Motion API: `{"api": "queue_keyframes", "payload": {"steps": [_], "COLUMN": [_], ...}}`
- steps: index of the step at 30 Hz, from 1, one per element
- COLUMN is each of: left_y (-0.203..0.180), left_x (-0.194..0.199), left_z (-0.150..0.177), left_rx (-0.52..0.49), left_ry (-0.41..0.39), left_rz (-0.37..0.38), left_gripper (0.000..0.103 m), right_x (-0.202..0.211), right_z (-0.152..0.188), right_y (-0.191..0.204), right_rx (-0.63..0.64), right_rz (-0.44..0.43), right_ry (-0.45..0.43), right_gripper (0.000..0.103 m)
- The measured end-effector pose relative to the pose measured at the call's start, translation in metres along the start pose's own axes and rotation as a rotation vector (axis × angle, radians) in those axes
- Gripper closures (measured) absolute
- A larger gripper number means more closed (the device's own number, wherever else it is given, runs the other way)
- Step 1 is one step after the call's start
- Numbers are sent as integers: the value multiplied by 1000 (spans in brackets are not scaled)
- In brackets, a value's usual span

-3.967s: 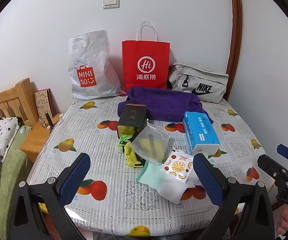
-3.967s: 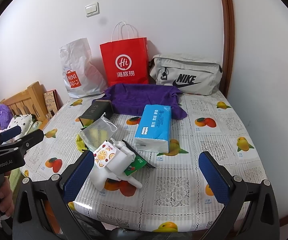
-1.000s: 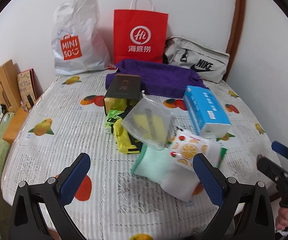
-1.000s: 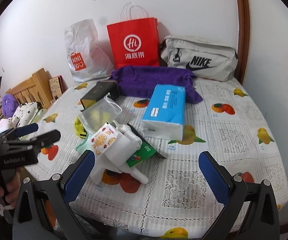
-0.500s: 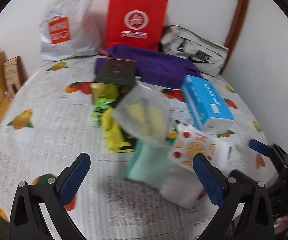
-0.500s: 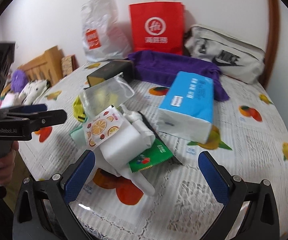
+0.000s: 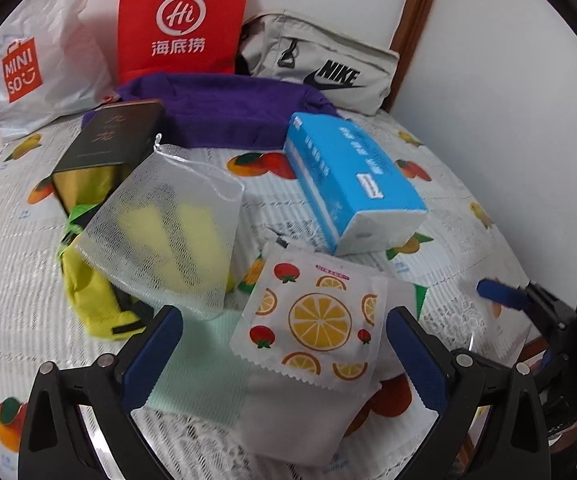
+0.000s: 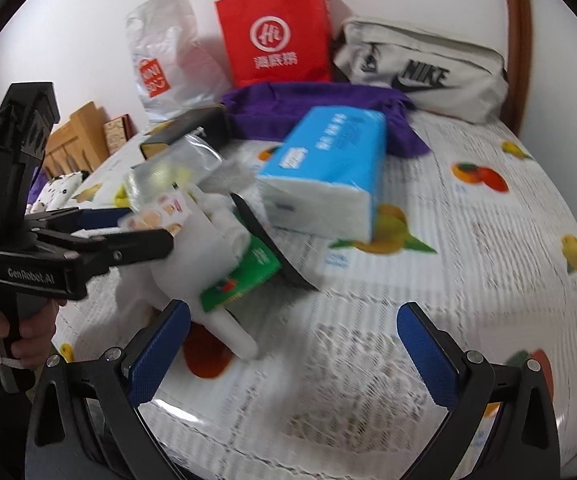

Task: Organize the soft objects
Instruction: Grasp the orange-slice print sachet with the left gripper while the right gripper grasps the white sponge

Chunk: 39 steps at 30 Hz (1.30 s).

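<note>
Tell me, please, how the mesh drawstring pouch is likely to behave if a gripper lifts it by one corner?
The mesh pouch looks like thin netting, so it would probably sag. The yellow items visible inside may slide toward the low end. It leans on the yellow bag, so lifting it might nudge that.

Table covering (image 7: 28, 320): glossy plastic sheet, ribbed and lace-embossed, printed with fruit. Mesh pouch (image 7: 164, 232): translucent white netting with a drawstring; orange-print sachet (image 7: 312, 320): smooth plastic film with serrated edges; tissue pack (image 7: 352, 176): glossy blue plastic wrap; purple cloth (image 7: 224, 116): matt, fuzzy fabric; dark box (image 7: 108, 136): matt card with a gold, reflective end. Red bag (image 7: 184, 20): matt paper; white shopping bag (image 7: 44, 60): crinkled thin plastic; grey pouch (image 7: 320, 68): woven matt fabric; both grippers' pads (image 7: 156, 352): blue textured rubber on black matt plastic frames.
</note>
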<state>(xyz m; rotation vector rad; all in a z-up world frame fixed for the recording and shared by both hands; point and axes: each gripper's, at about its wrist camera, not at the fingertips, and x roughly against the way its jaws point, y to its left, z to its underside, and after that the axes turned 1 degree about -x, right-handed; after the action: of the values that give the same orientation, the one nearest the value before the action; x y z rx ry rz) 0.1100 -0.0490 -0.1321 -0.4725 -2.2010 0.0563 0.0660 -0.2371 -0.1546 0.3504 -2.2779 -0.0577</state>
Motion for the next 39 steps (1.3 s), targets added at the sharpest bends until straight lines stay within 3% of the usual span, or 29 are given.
{"api": "queue_keyframes", "payload": {"steps": [4,12,23,27,33,34,37,39], "left_y": [7,25,51,61,77,78,79,80], "left_x": [0,0,16,20,18,17,14,12], "left_z": [-2,-11,-6,-3,3,3,3,3], "left_rx": [14,52,84,87,124,132,142,139], "left_ry": [-20,-46,-60,-51,-45,-46,-46,-45], "left_rz": [33,21,-24,-75,-65,-58,-50,-48], "left_gripper": [38,56,63,63,63,62,61,61], "right_x": [-4,-2,-2,-13,-35,-37,-41,-37], "right_z": [2,-7,-29,-36,-42,-41,-40,-39], "right_y": [-7,0,35,51,67,68,73,70], "right_rx": [-23,-10,98,149,215,226,268,265], "right_rz": [5,-15,-70,-90,-88,-84,-85,-91], "right_ry": [10,-8,-42,-56,-55,-57,-50,-65], "right_gripper": [1,1,1,1,3,8,43,42]}}
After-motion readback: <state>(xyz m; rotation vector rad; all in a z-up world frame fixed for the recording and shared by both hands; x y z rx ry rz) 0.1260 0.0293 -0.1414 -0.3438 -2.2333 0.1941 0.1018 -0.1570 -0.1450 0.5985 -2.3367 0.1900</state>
